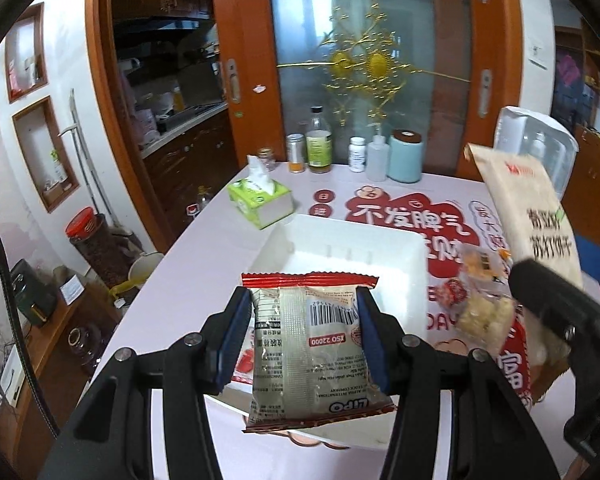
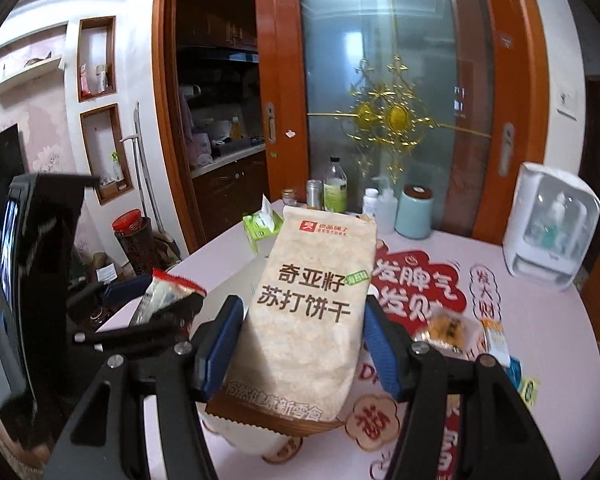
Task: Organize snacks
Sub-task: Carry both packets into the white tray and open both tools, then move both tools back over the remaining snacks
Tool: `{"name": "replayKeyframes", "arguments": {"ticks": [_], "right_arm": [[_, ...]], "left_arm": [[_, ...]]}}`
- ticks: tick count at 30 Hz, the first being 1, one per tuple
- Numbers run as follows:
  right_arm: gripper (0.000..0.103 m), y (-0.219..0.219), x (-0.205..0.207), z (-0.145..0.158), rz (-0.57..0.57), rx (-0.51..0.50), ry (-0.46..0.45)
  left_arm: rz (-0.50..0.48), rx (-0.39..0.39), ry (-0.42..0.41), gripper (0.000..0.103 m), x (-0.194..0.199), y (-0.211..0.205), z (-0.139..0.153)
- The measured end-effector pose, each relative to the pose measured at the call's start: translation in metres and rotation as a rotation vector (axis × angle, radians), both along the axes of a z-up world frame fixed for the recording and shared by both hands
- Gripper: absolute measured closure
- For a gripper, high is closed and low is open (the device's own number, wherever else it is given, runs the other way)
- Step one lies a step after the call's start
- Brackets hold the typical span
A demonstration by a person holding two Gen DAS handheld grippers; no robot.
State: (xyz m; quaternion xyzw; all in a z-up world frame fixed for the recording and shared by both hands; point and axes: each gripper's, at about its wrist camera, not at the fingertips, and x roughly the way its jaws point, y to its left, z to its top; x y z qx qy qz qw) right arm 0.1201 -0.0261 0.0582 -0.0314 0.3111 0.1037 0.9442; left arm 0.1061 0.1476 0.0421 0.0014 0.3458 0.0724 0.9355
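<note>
Snacks were held in both grippers above a pink-covered table (image 1: 204, 264). Between the blue pads of the left gripper (image 1: 302, 334) a small clear cracker packet with red crimped ends (image 1: 312, 344) was clamped by its sides, its barcode and printed back turned toward the camera. Directly beyond and below that gripper a white tray (image 1: 380, 248) was seen on the table, its visible floor bare. Ahead and to the left of the tray a green tissue box (image 1: 260, 200) was placed. Further ahead, along the far edge of the table, a row of bottles and jars (image 1: 320, 148) and a pale blue canister (image 1: 406, 156) were lined up before a glass sliding door (image 1: 372, 60).

To the right of the left gripper, the right gripper (image 2: 304, 344) was seen as a dark blurred shape. Its pads were closed on the sides of a long beige soda-biscuit pack (image 2: 316, 312), which was held tilted, its top end pointing away from the gripper. Loose wrapped snacks (image 2: 452, 330) were left on the tablecloth just right of that gripper. A white dispenser unit (image 2: 548, 224) was stood further ahead to the right. In the right wrist view, the left gripper and its packet were visible at the lower left.
</note>
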Motion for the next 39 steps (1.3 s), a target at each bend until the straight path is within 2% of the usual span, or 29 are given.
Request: {"name": "replayKeyframes", "arguments": {"ticks": [8,16,19,21,22,27,30,39], "right_arm": [[0.043,0.023,0.031,-0.015,0.023,-0.024,0.006],[0.042,0.020,0.054,-0.030,0.002,0.006,0.063],[0.042,0.015,0.058,-0.034,-0.008,0.008,0.082],[0.042,0.012,0.060,-0.036,-0.017,0.011,0.089],[0.042,0.011,0.061,-0.037,-0.018,0.013,0.092],[0.042,0.008,0.059,-0.045,-0.034,0.006,0.105],[0.042,0.005,0.055,-0.050,-0.036,0.016,0.112],[0.042,-0.020,0.044,-0.061,-0.061,0.074,0.150]], "left_arm": [[0.037,-0.029,0.035,0.052,0.029,0.021,-0.015],[0.061,-0.032,0.067,0.050,0.054,0.025,-0.026],[0.061,-0.025,0.079,0.038,0.061,0.023,-0.031],[0.073,-0.022,0.083,0.008,0.064,0.022,-0.034],[0.078,-0.023,0.078,0.005,0.063,0.022,-0.035],[0.054,-0.065,0.082,0.005,0.060,0.024,-0.044],[0.034,-0.064,0.073,0.005,0.055,0.020,-0.050],[0.022,0.091,-0.046,0.005,0.032,-0.011,-0.044]]}}
